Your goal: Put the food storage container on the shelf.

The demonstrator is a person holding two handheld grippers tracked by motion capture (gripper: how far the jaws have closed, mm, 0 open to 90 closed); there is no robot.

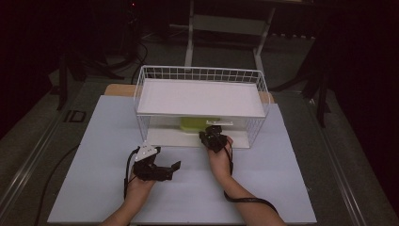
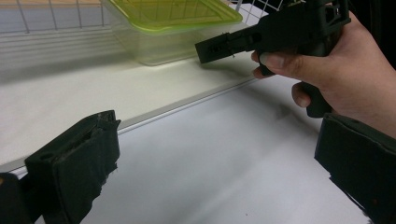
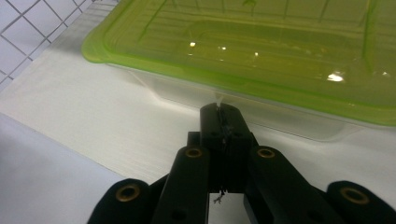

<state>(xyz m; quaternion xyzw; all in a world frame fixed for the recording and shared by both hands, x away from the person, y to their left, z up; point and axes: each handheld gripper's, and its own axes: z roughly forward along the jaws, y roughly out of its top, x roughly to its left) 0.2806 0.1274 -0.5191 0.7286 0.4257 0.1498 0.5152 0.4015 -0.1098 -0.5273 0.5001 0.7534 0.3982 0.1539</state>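
Note:
A clear plastic box with a green lid [image 1: 195,124] [image 2: 173,25] [image 3: 261,56] sits on the lower shelf of a white wire rack [image 1: 200,101]. My right gripper [image 1: 212,133] [image 2: 212,49] [image 3: 219,111] is shut with nothing between its jaws, its tip just in front of the box's near wall at the shelf's front edge. My left gripper [image 1: 169,168] [image 2: 215,172] rests on the table left of it, open and holding nothing, pointing towards the right hand.
The rack has a white top shelf [image 1: 197,96] close above the box and wire walls [image 3: 28,32] at the sides. A pale mat [image 1: 188,188] covers the table. Dark stands and cables lie on the floor beyond.

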